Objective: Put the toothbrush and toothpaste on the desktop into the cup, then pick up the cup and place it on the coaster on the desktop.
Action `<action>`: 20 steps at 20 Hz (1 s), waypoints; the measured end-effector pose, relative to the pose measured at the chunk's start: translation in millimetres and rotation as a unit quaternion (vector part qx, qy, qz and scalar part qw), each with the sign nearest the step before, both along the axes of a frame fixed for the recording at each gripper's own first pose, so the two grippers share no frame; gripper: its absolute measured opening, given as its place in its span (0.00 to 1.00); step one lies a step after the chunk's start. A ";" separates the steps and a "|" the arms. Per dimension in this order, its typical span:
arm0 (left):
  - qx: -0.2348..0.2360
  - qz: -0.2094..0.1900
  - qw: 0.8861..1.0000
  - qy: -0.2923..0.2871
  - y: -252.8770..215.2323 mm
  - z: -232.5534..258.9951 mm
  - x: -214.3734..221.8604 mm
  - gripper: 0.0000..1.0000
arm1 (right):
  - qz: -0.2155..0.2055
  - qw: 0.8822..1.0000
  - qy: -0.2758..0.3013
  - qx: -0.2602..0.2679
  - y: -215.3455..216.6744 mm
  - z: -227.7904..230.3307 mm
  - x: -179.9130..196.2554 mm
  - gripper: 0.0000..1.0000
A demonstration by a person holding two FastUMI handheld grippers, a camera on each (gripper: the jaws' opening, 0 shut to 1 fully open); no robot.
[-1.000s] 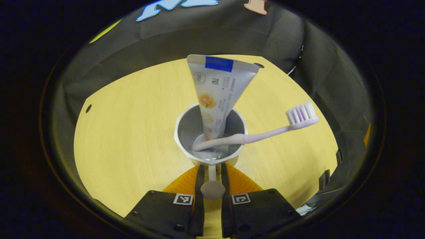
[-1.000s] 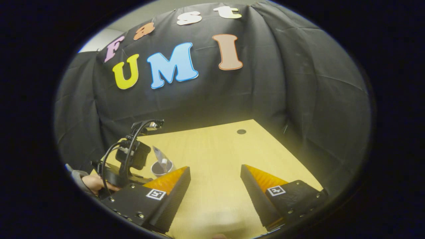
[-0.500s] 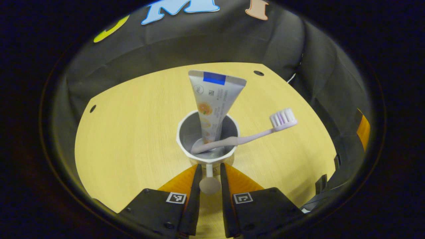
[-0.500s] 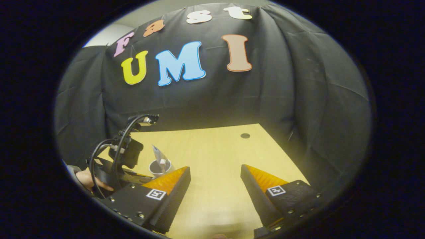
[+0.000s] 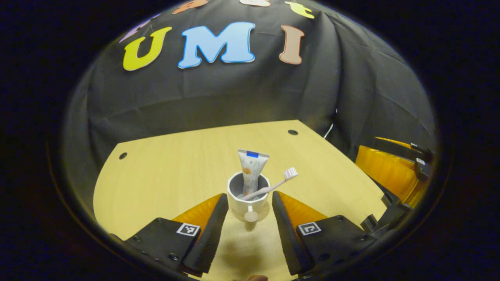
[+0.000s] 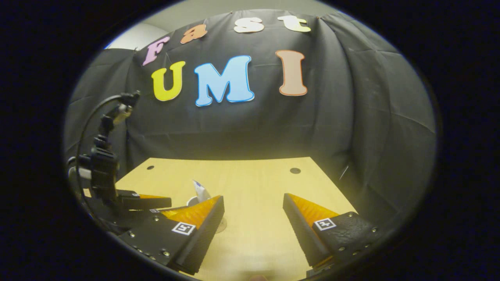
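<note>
With the cup (image 5: 248, 198) standing free between the parted left claw (image 5: 250, 205), withdrawal should be straight back; the right claw (image 6: 253, 212) is also parted.

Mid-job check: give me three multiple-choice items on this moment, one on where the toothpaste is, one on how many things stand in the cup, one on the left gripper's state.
1. Where is the toothpaste?
A. flat on the desktop
B. standing in the cup
C. in the right gripper

2. How many things are in the cup?
A. none
B. one
C. two

3. The left gripper is
A. open
B. shut on the cup handle
C. shut on the toothbrush

Key:
1 B: the toothpaste rises from the cup.
2 C: toothpaste and toothbrush both sit in it.
3 A: the left gripper has its fingers spread either side of the cup.
</note>
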State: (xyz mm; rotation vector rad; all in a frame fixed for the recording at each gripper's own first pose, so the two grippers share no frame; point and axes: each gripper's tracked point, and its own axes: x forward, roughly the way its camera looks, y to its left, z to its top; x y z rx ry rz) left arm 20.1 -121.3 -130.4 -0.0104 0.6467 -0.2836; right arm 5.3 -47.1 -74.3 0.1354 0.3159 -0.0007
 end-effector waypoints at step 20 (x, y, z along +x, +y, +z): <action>-0.045 0.062 0.973 -0.218 114.1 128.3 9.7 0.91 | -0.024 0.996 -0.067 -0.059 62.8 79.7 -0.2 0.94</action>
